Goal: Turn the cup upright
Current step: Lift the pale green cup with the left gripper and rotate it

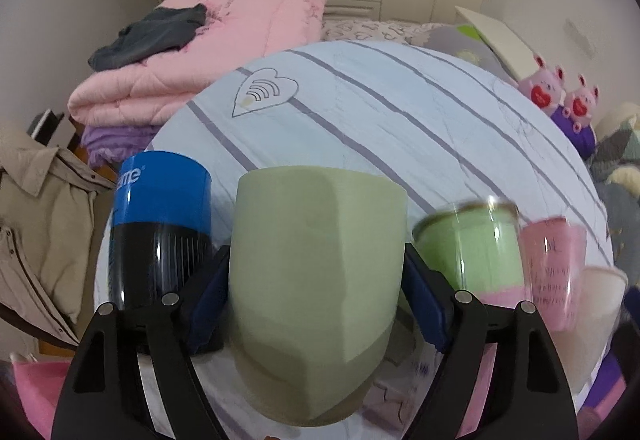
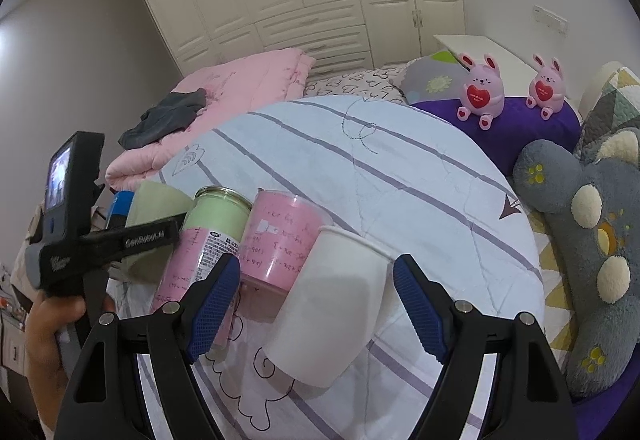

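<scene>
My left gripper (image 1: 314,304) is shut on a sage-green cup (image 1: 316,280), its blue pads pressing both sides; the cup's wider end points up and away. In the right wrist view this green cup (image 2: 158,207) sits behind the left gripper's black body (image 2: 108,244). My right gripper (image 2: 316,304) is open, its fingers on either side of a white cup (image 2: 332,304) that leans on the striped quilt (image 2: 400,175), not touching it. Whether the white cup's mouth faces up or down is hidden.
A blue and black cup (image 1: 160,228) stands left of the green one. A green jar (image 2: 218,215) and a pink cup (image 2: 280,236) stand in the row. Folded pink blanket (image 1: 208,51) behind, plush bunnies (image 2: 480,87) and a grey plush (image 2: 580,240) at right.
</scene>
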Demonstrator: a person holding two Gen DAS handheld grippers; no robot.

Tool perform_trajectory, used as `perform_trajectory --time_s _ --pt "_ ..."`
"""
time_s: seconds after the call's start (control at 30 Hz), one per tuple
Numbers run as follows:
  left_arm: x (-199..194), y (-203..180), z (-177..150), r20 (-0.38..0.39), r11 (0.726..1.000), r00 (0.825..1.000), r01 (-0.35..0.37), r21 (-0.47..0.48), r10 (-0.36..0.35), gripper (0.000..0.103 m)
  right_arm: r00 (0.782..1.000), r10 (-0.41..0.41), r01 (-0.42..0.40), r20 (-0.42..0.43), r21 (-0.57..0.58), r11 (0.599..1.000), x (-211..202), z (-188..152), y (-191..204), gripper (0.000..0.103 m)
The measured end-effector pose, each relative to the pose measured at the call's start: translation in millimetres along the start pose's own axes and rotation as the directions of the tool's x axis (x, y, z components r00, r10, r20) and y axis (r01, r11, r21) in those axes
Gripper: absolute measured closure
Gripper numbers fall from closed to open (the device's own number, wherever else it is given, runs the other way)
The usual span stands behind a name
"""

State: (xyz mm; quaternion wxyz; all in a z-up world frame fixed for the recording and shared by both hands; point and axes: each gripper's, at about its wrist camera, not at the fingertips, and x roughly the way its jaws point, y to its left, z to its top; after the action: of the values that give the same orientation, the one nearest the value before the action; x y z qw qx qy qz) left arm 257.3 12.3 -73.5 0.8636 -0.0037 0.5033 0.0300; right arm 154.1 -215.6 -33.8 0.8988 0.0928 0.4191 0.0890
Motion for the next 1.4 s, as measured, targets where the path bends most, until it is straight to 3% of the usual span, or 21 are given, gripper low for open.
perform_trajectory --time_s 0.43,0.77,0.97,1.2,1.4 --pt "-60.4 -13.3 -48.7 0.039 0.996 0.999 -0.032 0.077 0.029 0.023 1.000 0.005 -0.004 0.027 -0.035 0.999 -6.3 -5.9 10.5 0.022" --pt "-106.7 -16.3 -88.4 0.068 0.996 0.997 0.014 0.086 -0.020 0.023 0.997 0.007 -0.003 0.083 -0.046 0.999 -26.6 -16.8 9.9 0.022" --pt "-130.8 -26.4 -124.4 0.019 0.992 0.999 0.041 0.123 -0.044 0.023 0.995 0.018 -0.013 0.094 -0.061 0.998 -35.2 -23.5 8.5 0.022" --pt "-129.8 -53.9 -154.0 -0.078 0.977 0.992 0.113 0.180 -0.101 0.023 0.994 0.020 -0.016 0.110 -0.037 0.999 -50.3 -29.8 -4.3 0.023" --pt "-102.2 -75.0 -139.1 -0.027 0.981 0.998 0.069 0.183 -0.065 0.023 0.993 0.013 -0.010 0.116 -0.032 0.999 -57.6 -32.0 -13.3 0.022"
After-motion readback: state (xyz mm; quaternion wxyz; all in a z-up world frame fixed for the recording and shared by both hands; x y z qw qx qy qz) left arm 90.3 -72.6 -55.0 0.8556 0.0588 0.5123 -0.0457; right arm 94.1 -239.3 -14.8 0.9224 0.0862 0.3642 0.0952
